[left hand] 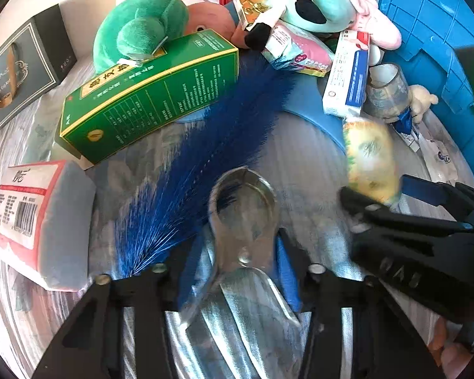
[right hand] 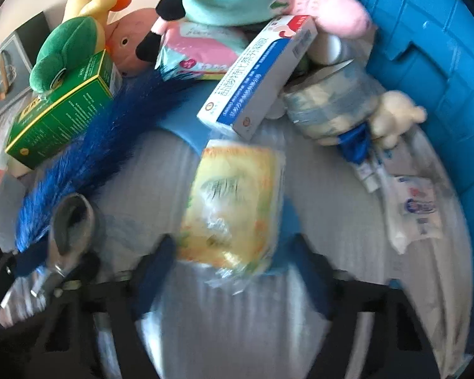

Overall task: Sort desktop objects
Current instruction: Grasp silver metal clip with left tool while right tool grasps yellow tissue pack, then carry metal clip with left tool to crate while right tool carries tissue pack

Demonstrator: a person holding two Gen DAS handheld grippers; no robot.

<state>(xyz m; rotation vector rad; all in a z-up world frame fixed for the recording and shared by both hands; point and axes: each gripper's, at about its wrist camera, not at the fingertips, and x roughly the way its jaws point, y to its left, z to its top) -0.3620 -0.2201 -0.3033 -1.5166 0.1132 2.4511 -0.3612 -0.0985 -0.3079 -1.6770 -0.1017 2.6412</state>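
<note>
left gripper (left hand: 241, 271) in my hand clamps the metal clip (left hand: 241, 218) beside the blue feather (left hand: 218, 145); my right gripper (right hand: 233, 252) pinches the yellow tissue pack (right hand: 233, 202) on the tabletop (right hand: 161, 170).

A pale patterned tabletop (left hand: 303, 158) bears a green box (left hand: 148, 94), blue feather (left hand: 211, 145), metal clip (left hand: 243, 221) and yellow packet (right hand: 233, 208).

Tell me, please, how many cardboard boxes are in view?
4: a grey box far left, a green box beside it, an orange box at top, a white-blue box right; others may be hidden.
</note>
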